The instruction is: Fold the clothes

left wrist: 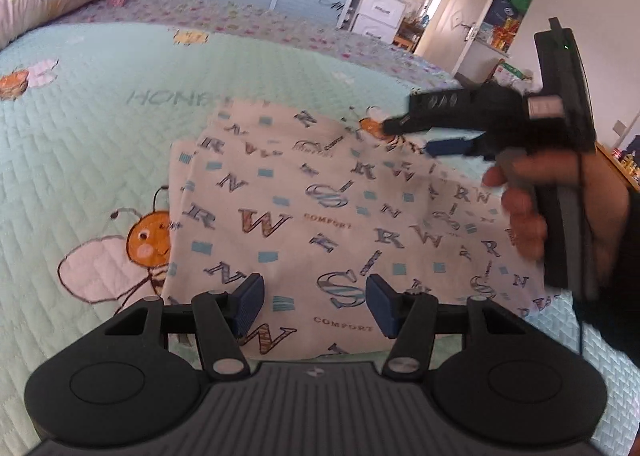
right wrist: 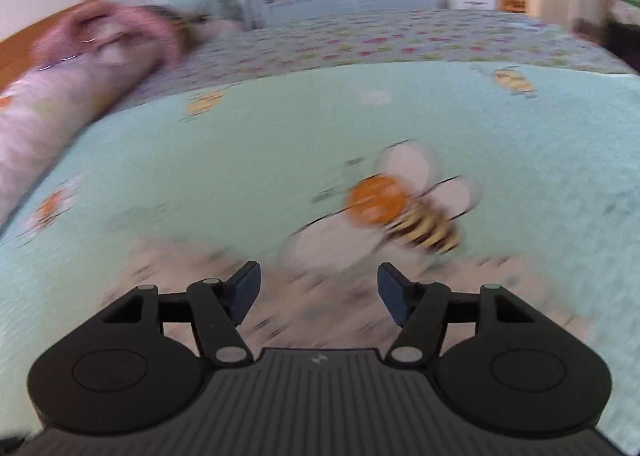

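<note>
A folded white garment (left wrist: pixel 320 216) printed with letters lay on the mint bee-patterned quilt (left wrist: pixel 100 144), filling the centre of the left view. The left gripper (left wrist: pixel 314 306) hovered over its near edge, jaws apart, pinching nothing. The right gripper (left wrist: pixel 408 136), at upper right in a hand (left wrist: pixel 560 208), stood parted and empty too.

Black hand-held gripper (left wrist: pixel 314 306), blue pads (left wrist: pixel 250 306), dark sleeve (left wrist: pixel 624 296).
</note>
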`<state>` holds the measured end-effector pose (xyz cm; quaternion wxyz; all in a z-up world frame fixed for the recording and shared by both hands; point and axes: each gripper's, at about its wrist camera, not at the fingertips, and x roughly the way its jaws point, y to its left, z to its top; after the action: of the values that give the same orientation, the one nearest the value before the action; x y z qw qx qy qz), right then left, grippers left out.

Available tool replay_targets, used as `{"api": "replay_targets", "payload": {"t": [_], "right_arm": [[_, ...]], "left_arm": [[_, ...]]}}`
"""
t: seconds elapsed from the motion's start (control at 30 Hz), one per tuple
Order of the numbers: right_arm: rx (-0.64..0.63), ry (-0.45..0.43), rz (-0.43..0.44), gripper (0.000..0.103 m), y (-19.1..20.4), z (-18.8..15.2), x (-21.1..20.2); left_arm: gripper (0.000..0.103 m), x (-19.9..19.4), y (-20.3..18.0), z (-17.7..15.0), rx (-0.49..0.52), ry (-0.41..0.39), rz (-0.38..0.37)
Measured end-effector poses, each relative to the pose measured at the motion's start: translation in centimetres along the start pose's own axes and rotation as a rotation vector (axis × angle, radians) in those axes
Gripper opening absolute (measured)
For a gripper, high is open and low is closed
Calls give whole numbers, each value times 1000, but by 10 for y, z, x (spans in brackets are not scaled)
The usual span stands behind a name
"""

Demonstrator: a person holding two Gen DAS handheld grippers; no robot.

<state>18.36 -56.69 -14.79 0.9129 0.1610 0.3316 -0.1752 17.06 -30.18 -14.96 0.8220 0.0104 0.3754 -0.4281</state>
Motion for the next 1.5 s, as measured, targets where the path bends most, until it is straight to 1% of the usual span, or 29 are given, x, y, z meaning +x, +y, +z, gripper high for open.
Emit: {"api": "replay_targets", "payload": {"t": [0.03,0.1,0.2,0.23,0.3,0.37,0.43,0.5,0.57,0.63,0.7,0.77,0.83,0.9,0.93,0.97,1.03,1.1,1.13,1.17,1.2,1.23,1.27,1.3,1.33,1.43,1.5], "right_arm": [[-41,10,25,68,12,-7,-3],[-122,41,23,69,36,-14,9],[-160,120,-11,69,49,-4,50],[-152,129,-38,69,45,2,64],[-62,95,-85,68,27,15,71],[41,42,-116,68,8,21,54],[59,-5,-89,68,-9,15,23],[63,-40,-106,68,-30,-2,-16],[133,-70,-99,69,-62,-30,-62],[236,-94,-21,69,-95,-61,-103],[316,-108,60,69,-123,-95,-139],[375,-109,95,69,-137,-123,-160],[433,-100,140,69,-149,-147,-168],[453,-94,180,65,-150,-156,-166],[451,-94,195,62,-148,-157,-163],[433,-96,199,57,-146,-156,-160],[379,-106,174,55,-141,-149,-150],[322,-115,172,53,-136,-143,-144],[305,-105,182,49,-133,-141,-142],[292,-82,179,35,-132,-141,-136],[280,-59,171,26,-130,-142,-130],[277,-34,141,13,-129,-144,-124],[278,-14,117,3,-128,-147,-119],[298,-16,122,3,-131,-151,-121],[317,-19,128,3,-134,-155,-124],[352,-26,116,2,-142,-165,-136],[384,-31,117,2,-146,-170,-141]], "left_arm": [[59,1,0,0,2,2,0],[59,5,1,-2,-4,17,10],[59,11,7,-5,-23,51,16],[59,11,7,-6,-18,58,15],[59,9,6,-7,5,61,15],[59,6,7,-9,15,62,14],[59,1,8,-10,11,54,11],[59,-12,10,-11,0,24,-4],[59,-27,14,-12,-12,-11,-1],[59,-39,23,-11,-49,-34,18],[59,-45,37,-10,-109,-38,13],[59,-47,50,-8,-174,-33,0],[59,-47,59,-4,-217,-36,-22],[59,-43,64,2,-228,-23,-23],[59,-40,64,5,-221,-16,-21],[59,-37,63,7,-208,-8,-19],[59,-30,61,11,-185,11,-19],[59,-28,60,9,-169,33,-44],[59,-25,60,8,-165,41,-49],[58,-21,59,7,-164,52,-51],[57,-17,60,5,-168,64,-54],[55,-14,62,3,-174,76,-57],[40,-11,64,-1,-181,86,-51],[30,-11,68,-4,-182,96,-34],[15,-13,71,-8,-175,100,-18],[12,-25,82,-15,-183,98,-36],[10,-32,84,-17,-170,97,-32]]}}
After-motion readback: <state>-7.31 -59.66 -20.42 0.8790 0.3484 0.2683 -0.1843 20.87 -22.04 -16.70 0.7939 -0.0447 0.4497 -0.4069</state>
